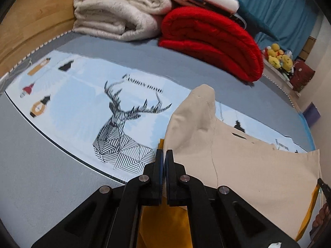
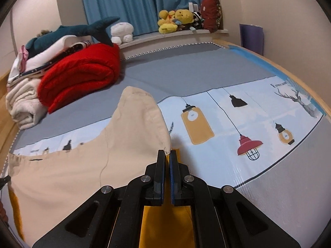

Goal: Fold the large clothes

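Note:
A large beige garment with a yellow underside hangs stretched between my two grippers above the bed. My left gripper is shut on one corner of it. My right gripper is shut on the other corner, and the beige cloth spreads to its left with a yellow layer below. A peak of cloth stands up near each gripper. The tip of the other gripper shows at the right edge of the left wrist view.
A light blue printed mat with a deer and lamps lies on the grey bed. A folded red blanket and white blankets are stacked at the headboard side. Plush toys sit on the sill by blue curtains.

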Motion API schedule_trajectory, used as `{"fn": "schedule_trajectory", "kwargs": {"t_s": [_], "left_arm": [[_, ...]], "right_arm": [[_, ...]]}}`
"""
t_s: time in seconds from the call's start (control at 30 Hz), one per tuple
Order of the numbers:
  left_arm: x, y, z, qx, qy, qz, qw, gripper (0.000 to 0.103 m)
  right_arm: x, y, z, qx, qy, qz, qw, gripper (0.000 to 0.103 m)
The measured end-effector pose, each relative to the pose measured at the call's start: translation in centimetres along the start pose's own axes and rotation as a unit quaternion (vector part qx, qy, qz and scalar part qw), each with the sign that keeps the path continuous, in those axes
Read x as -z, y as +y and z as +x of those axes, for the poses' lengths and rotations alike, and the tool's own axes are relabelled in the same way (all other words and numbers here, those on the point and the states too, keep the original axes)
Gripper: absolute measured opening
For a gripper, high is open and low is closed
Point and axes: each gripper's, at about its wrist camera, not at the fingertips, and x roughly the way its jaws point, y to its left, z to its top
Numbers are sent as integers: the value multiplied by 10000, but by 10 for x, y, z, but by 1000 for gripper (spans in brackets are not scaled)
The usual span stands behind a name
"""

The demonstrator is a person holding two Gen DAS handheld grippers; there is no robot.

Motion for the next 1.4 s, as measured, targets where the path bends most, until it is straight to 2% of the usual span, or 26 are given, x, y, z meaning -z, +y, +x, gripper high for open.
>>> {"fn": "schedule_trajectory", "kwargs": {"t_s": [0.07,0.13,0.17,0.2,0.23,0.27,0.33,0.4,0.43,0.5,0.53,0.57,0.63,0.7,0.73,0.77,0.8,0.9,0.97,1.03,1.13,1.2,1.23,1.3,1.37,1.4], "left_arm": [[3,4,18,-21,261,-119,9996,5],[9,7,38,-75,673,-207,9975,9],[11,9,43,-129,854,-212,9960,19],[13,10,47,-243,1027,-197,9942,24],[14,10,45,-383,1047,-152,9936,28],[13,9,39,-515,962,-71,9940,28],[9,0,19,-595,672,183,9958,28],[6,-10,1,-198,500,350,9979,28],[9,-19,-5,255,559,481,9969,28],[16,-31,-1,782,884,717,9904,29],[27,-41,7,983,1161,917,9841,29],[33,-48,13,991,1289,1047,9811,29],[47,-60,23,944,1456,1301,9762,29],[61,-69,35,969,1624,1473,9708,29],[65,-69,39,927,1646,1519,9702,29],[71,-68,45,818,1670,1599,9695,31],[74,-66,51,617,1680,1651,9699,31],[74,-59,50,70,1585,1663,9732,30],[67,-54,44,60,1568,1540,9755,29],[63,-49,34,267,1657,1485,9746,28],[65,-51,17,775,1918,1668,9640,28],[74,-54,6,1053,2135,2030,9498,28],[85,-53,0,1147,2280,2299,9392,28],[102,-47,-1,1057,2472,2601,9274,28],[116,-34,3,880,2632,2706,9218,29],[121,-24,4,793,2668,2696,9219,30]], "right_arm": [[3,-1,16,125,161,13,9998,4],[10,-4,38,293,553,78,9980,4],[13,-6,46,307,721,129,9968,5],[17,-9,56,326,956,228,9946,7],[20,-12,64,319,1130,295,9926,10],[22,-15,66,363,1179,300,9919,14],[19,-14,58,521,1022,140,9933,15],[14,-10,42,816,729,-121,9939,15],[12,-7,33,873,552,-199,9945,16],[10,-2,17,492,366,-289,9977,17],[14,4,14,74,491,-407,9979,17],[19,10,15,-265,689,-556,9957,17],[37,23,22,-602,1092,-940,9877,17],[57,29,35,-645,1552,-1300,9772,17],[67,31,43,-537,1784,-1459,9716,17],[83,28,55,-229,2119,-1694,9622,16],[89,26,59,-89,2230,-1772,9585,16],[91,20,58,-47,2214,-1750,9593,16],[89,19,55,72,2218,-1846,9574,16],[87,17,50,69,2214,-1897,9565,16],[74,13,39,-246,2204,-1739,9595,16],[72,13,24,-703,2247,-1698,9570,16],[73,13,18,-865,2290,-1764,9534,17],[83,11,10,-994,2432,-1989,9441,16],[106,6,8,-788,2762,-2307,9297,16],[114,0,9,-684,2894,-2383,9246,16]]}}
